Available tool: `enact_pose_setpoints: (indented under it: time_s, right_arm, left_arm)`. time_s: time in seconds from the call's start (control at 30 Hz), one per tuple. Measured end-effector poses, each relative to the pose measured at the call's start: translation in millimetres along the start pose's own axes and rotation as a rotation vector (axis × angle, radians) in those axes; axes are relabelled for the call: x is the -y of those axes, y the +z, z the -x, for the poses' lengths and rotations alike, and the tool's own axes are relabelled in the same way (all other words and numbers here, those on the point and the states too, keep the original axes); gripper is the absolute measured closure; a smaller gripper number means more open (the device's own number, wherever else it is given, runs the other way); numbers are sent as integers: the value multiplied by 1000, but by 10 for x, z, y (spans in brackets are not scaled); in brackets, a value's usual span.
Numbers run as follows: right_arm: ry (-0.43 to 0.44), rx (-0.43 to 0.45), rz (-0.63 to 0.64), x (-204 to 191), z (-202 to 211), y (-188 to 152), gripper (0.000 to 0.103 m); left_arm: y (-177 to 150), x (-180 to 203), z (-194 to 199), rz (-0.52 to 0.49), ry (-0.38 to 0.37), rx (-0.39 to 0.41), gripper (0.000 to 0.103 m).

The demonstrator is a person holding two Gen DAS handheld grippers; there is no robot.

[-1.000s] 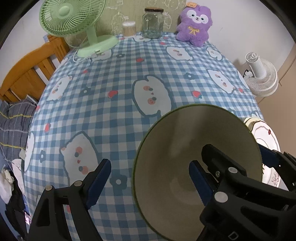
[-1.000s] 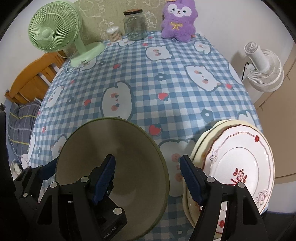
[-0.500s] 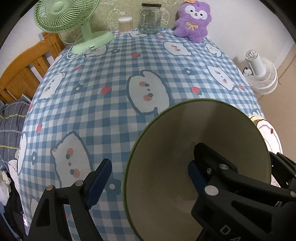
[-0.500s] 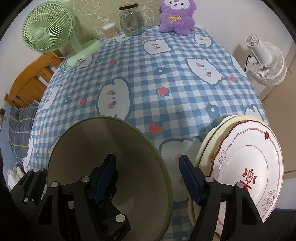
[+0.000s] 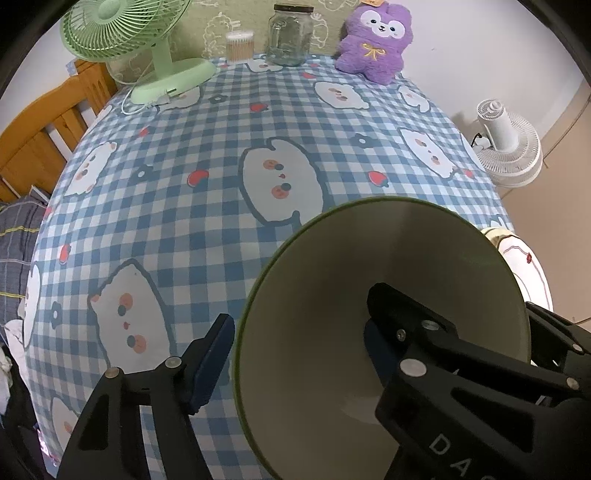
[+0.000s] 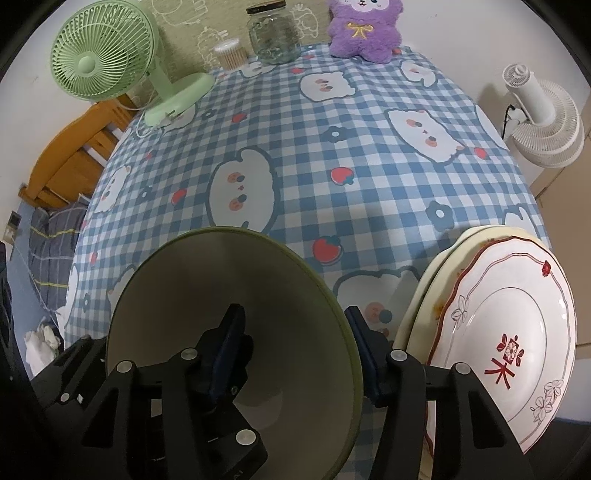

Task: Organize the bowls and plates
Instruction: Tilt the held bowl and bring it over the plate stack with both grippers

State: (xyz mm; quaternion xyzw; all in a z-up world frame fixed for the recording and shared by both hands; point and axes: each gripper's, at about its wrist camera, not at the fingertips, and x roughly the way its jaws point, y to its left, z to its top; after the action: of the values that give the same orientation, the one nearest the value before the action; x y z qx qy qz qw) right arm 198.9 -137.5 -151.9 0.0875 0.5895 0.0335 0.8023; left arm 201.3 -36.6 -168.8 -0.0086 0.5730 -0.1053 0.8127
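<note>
A large bowl, beige inside with a green rim, stands near the front edge of the checked tablecloth. My left gripper straddles the bowl's left wall, one finger outside and one inside. Its jaws are closing, and a thin gap still shows at the outer pad. My right gripper straddles the right wall of the bowl the same way, also closing, its outer finger right beside the rim. To the right lies a stack of plates, a white plate with red marks on top.
At the table's far edge stand a green desk fan, a glass jar, a cotton swab tub and a purple plush toy. A white floor fan is off the right side. A wooden bed frame lies left.
Both grippers' jaws have narrowed around the bowl's walls, the outer fingers coming in toward the rim. The bowl and plates have kept their places.
</note>
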Motion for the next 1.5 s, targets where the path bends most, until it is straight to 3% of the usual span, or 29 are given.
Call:
enact_pose_setpoints:
  time_s: [0.1,0.17,0.47,1.5]
  right_arm:
    - [6,-5,3,2,6,2,45]
    - [-20,6,12,-9,21,-3,51]
    - [-42,0,9,14,58,-16,58]
    - [-99,121,-60,-132,829,-130,58]
  left_arm:
    - [-3,21,10,-4,-46,-5,42]
    - [-7,22,12,0,-47,-4,43]
    - [-7,40,35,12,-32,-9,44]
    - [0,75,694,-72,-81,90,47]
